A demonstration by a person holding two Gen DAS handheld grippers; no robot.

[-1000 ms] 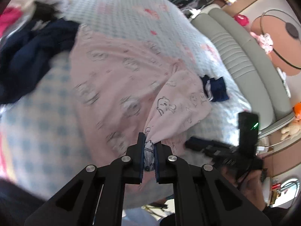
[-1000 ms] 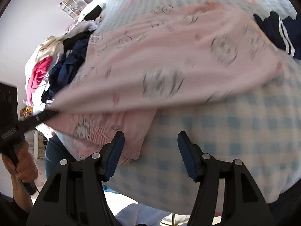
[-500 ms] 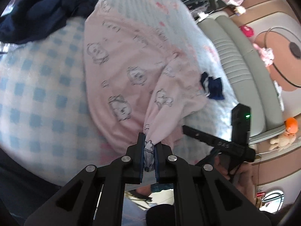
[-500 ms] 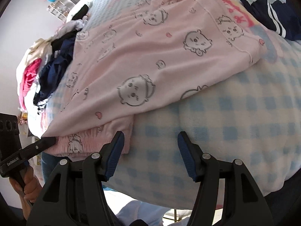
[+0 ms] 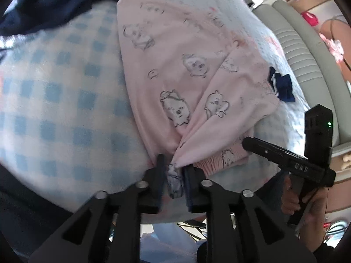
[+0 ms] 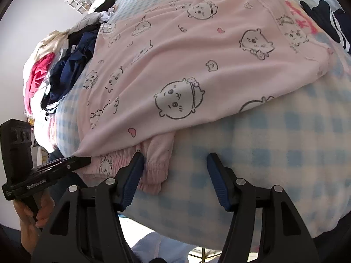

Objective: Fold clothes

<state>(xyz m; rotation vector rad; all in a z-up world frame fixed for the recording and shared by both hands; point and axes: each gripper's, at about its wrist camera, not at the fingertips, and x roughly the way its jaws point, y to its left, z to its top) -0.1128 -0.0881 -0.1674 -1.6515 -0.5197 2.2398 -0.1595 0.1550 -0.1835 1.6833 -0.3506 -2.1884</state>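
Fingers (image 5: 159, 175) of my left gripper (image 5: 173, 182) pinch the pink garment (image 5: 175, 70).
My right gripper (image 6: 175, 175) gapes wide at its six o'clock cuff.

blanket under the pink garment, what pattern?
Blue-and-white check blanket; clearest in the right wrist view.

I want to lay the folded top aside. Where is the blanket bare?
Bare checked blanket lies right of the pink top, ahead of the right gripper. The clothes pile crowds the left; a navy garment sits far right.
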